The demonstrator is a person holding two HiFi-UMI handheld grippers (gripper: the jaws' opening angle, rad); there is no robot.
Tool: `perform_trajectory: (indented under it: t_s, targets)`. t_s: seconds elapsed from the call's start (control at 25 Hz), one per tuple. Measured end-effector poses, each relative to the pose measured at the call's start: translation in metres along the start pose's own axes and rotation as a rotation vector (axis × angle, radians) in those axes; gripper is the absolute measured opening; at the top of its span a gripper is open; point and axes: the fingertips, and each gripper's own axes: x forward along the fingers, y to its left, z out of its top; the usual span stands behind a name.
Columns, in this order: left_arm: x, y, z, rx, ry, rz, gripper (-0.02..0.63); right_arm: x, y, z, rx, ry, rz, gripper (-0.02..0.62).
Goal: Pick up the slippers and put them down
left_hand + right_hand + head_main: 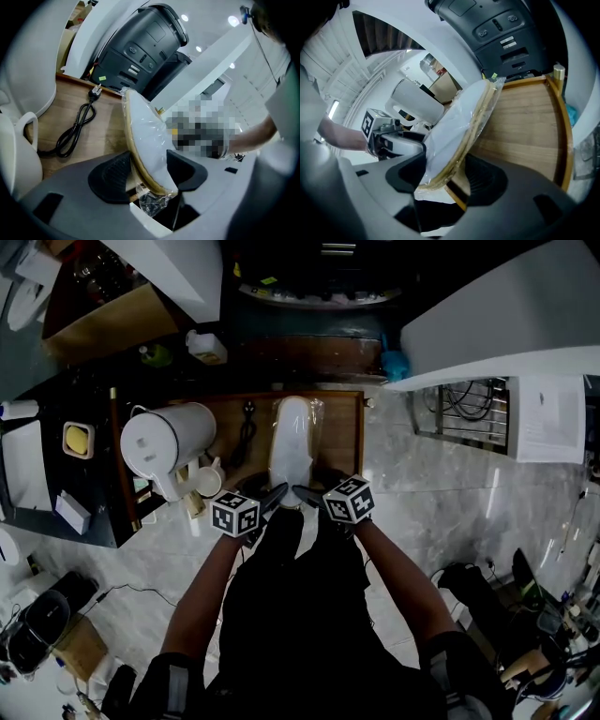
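On the tray's left side: a white jug (169, 442) and a black cord (246, 432) sit on the wood, the cord just beside the slippers; I want to stay clear of both.
Left tongs (149, 174): clamped on the near end of the slippers, one pad on each face.
Slippers (292, 442): a white pair with a tan sole edge, sealed in clear wrap, held on edge over the middle of the wooden tray (342, 437). I cannot tell whether the far end touches the wood.
Right tongs (447, 176): set fairly wide and gripping that same near end, close beside the left tongs.
Step in hand: I judge this is the putting down, with both tongs carrying the load.
Doing it well: I would lower both hands level with each other, lay the pair on the bare wood right of the cord, and open both jaws together only once the wood bears the weight.
Risk: the wrap looks slick and may cling to a pad, so I would back out straight.
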Motion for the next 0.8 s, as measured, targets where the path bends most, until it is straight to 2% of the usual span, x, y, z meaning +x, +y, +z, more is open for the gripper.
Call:
perform_trajectory:
  t_s: [0.8]
  targets:
    - [0.022,0.023,-0.019,0.001,0.080,0.045,0.242,0.022,-0.020,-0.017,0.006,0.032,-0.041,0.267]
